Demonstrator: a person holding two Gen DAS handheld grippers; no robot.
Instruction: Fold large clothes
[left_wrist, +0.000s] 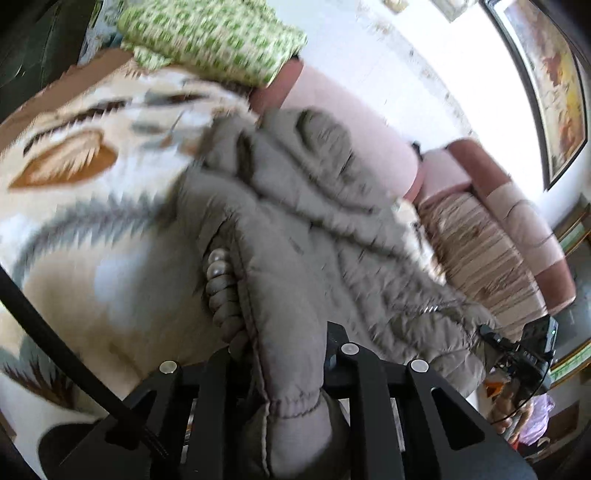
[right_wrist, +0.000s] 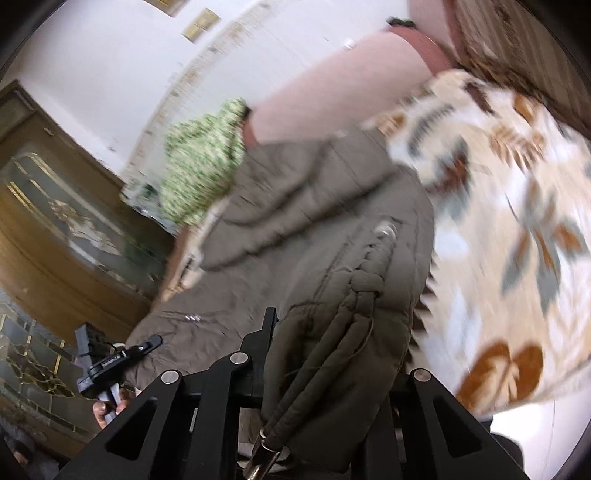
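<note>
A large grey-brown padded jacket (left_wrist: 303, 221) lies bunched on a leaf-patterned blanket (left_wrist: 92, 221). My left gripper (left_wrist: 284, 354) is shut on the jacket's elastic sleeve cuff (left_wrist: 295, 413), which fills the space between the fingers. In the right wrist view the same jacket (right_wrist: 314, 229) spreads ahead. My right gripper (right_wrist: 332, 354) is shut on a thick fold of it with a braided cord (right_wrist: 364, 284) and metal-tipped drawstrings. Each gripper shows in the other's view: the right one (left_wrist: 517, 354), the left one (right_wrist: 107, 365). Both frames are blurred.
A green-and-white patterned cloth (left_wrist: 210, 37) lies at the blanket's far edge. A pink sofa backrest (left_wrist: 351, 110) runs behind. A wooden glass-front cabinet (right_wrist: 55, 221) stands at the left of the right wrist view. A framed picture (left_wrist: 554, 92) hangs on the wall.
</note>
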